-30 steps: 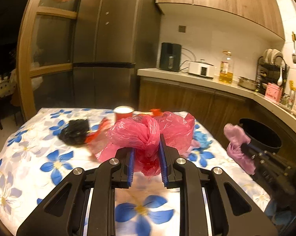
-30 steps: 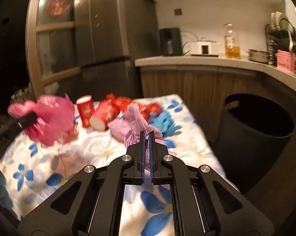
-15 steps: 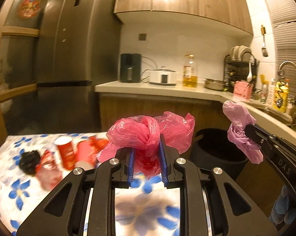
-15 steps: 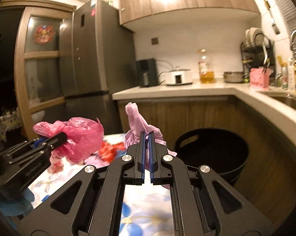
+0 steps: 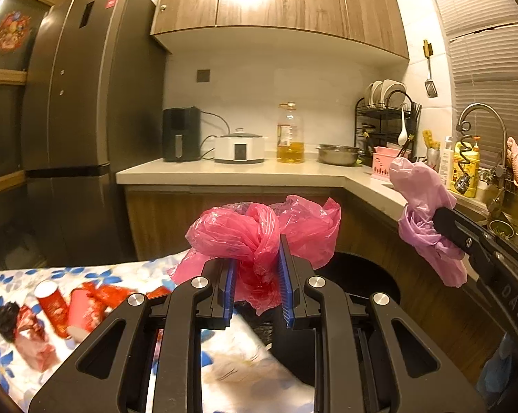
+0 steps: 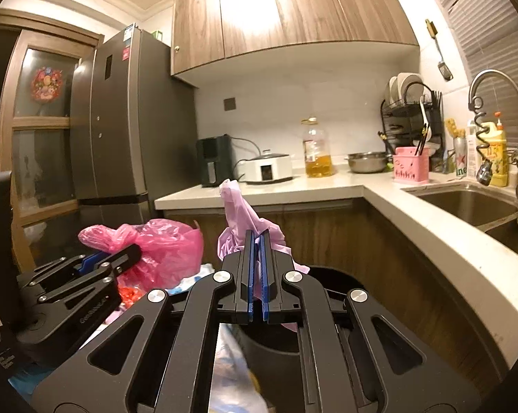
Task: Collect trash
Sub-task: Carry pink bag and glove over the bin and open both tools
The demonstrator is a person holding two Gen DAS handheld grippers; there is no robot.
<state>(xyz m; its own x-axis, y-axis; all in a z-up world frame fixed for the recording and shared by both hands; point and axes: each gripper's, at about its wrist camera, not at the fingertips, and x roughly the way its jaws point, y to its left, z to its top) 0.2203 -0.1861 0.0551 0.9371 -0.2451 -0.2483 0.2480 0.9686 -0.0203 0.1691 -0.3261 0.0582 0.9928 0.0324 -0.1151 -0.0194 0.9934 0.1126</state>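
Note:
My left gripper (image 5: 256, 265) is shut on a crumpled pink plastic bag (image 5: 245, 232), held in the air near the rim of a black trash bin (image 5: 369, 275). The same bag (image 6: 166, 244) shows in the right wrist view, left of centre. My right gripper (image 6: 257, 258) is shut on a lilac plastic bag (image 6: 240, 213), held above the black bin (image 6: 331, 278). That lilac bag (image 5: 424, 206) and the right gripper also show at the right of the left wrist view. More trash lies on the flowered table (image 5: 11, 361): red paper cups (image 5: 54, 306), red wrappers and a black bag (image 5: 4, 316).
A kitchen counter (image 6: 431, 220) wraps around behind and right of the bin, with a sink (image 6: 472, 203), tap, dish rack, oil bottle (image 5: 289, 134) and cooker. A tall fridge (image 5: 76, 137) stands at the left. The wooden cabinet fronts are close behind the bin.
Both grippers lifted their bags off the table and swung right toward the black bin. The table has slid to the lower left of the views; the bin now sits under the grippers.

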